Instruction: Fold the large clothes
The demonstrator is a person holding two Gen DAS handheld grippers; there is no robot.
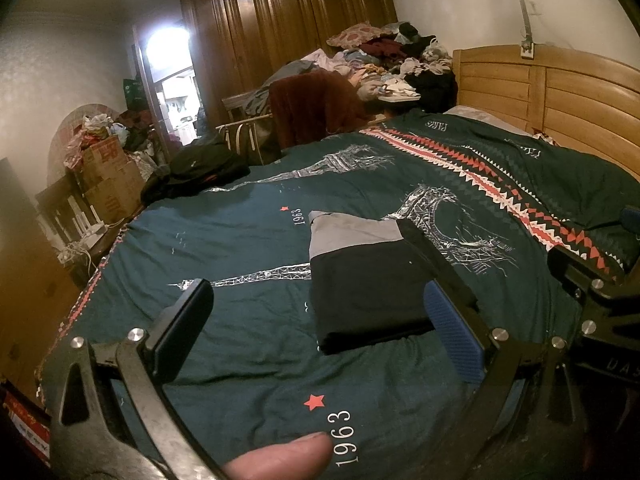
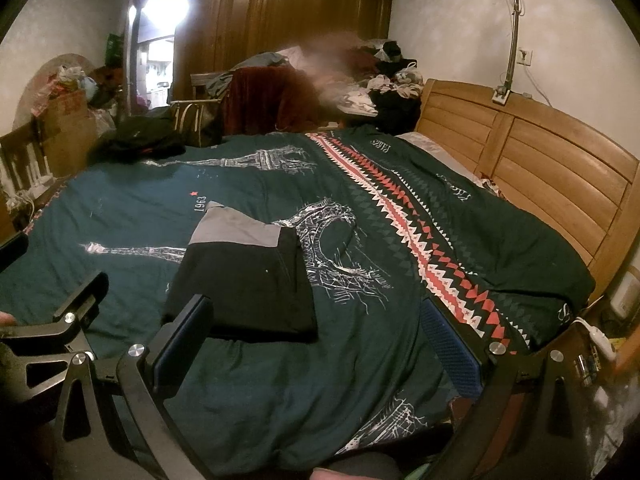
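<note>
Folded garment (image 1: pixel 372 280) on bedspread (image 1: pixel 240 240), grey end pointing away

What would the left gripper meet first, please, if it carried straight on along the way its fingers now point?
Probably the folded black and grey garment, lying on the teal duvet between the open left gripper fingers' line. Depth is unclear; if angled lower, the duvet comes first.

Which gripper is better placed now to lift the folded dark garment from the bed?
Left, probably. The left gripper is open with the folded garment between its fingers; the right gripper is centred beside it.
</note>
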